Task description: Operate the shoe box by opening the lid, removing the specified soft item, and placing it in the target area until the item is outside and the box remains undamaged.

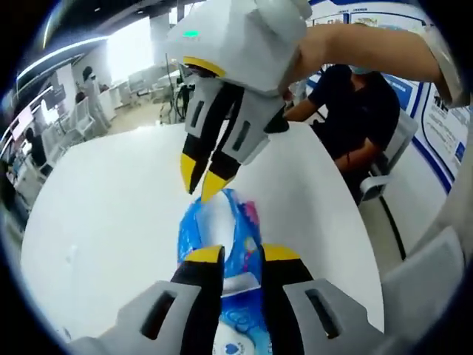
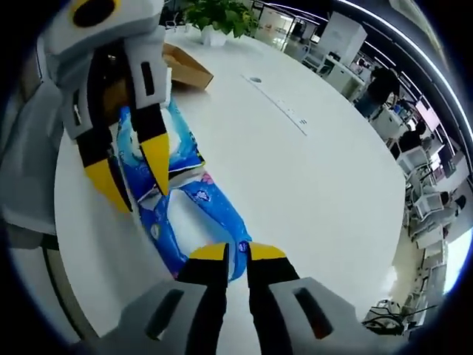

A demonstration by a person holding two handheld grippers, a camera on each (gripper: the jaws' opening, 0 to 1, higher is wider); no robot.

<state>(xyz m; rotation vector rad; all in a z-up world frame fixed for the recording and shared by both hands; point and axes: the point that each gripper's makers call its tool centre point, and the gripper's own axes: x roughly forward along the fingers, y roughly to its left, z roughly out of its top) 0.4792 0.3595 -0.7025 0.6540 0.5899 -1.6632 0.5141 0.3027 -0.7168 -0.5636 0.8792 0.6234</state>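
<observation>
Table: a wide white table point(image 1: 111, 222) spreads under both of your grippers, and its bare top carries a flush cable cover point(image 2: 284, 107) in the right gripper view.
Shoe box: the brown cardboard box point(image 2: 185, 66) lies on the table behind your left gripper, near the far edge in the right gripper view, well apart from the packet's near end; you cannot tell from here how its lid stands.
Seated person: someone in dark clothes point(image 1: 362, 111) sits at the table's far side in the left gripper view.
Plant: a green potted plant point(image 2: 218, 18) stands on the table past the box.
Soft item: the blue soft packet point(image 1: 222, 237) with pink and white print is outside the box, stretched lengthwise over the table between your two grippers.
Left gripper point(image 1: 242, 255): your yellow-tipped jaws stand nearly closed, pinching one end of the packet between them.
Right gripper point(image 2: 235, 253): your jaws are drawn close together on the packet's other end, the blue edge caught between the tips; in the left gripper view it comes down from above, tips on the packet.
</observation>
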